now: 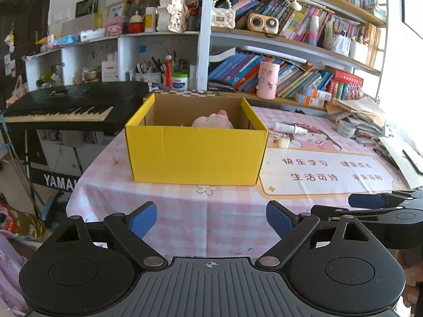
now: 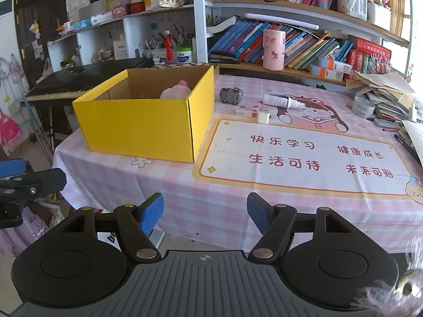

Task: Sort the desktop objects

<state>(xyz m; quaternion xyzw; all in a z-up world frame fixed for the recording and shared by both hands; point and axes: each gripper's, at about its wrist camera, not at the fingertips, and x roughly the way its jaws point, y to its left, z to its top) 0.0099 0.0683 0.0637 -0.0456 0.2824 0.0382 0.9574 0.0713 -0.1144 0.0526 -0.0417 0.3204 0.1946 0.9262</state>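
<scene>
Nearest, left gripper (image 1: pixel 210 219) with black arms and blue pads spread wide, nothing between them, held over the near edge of the pink-and-white checked tablecloth (image 1: pixel 185 211). Right gripper (image 2: pixel 205 212) likewise spread wide and empty, hovering at the same near edge, just beside the left one.

Farther in, open yellow cardboard box (image 2: pixel 142 124) resting on the cloth toward the left end, brown inside, with a pale pink plush toy (image 2: pixel 175 91) lying in it, only its top visible above the rim. To the right of the box, a large printed desk mat (image 2: pixel 304 155) with red Chinese characters and a cartoon figure.

Beyond the mat's text, a small white cube-shaped plug (image 2: pixel 263 117) and a small clear bottle (image 2: pixel 244 112) close together; just behind, a white spray bottle with a dark label (image 2: pixel 280 101) lying on its side. Near the box's far right corner, a small grey toy car (image 2: pixel 230 95), apart from the box.

At the back, a pink cylindrical cup (image 2: pixel 273 50) standing upright before slanted books on the lower shelf, a black Yamaha keyboard (image 1: pixel 71 108) off the table's left.
</scene>
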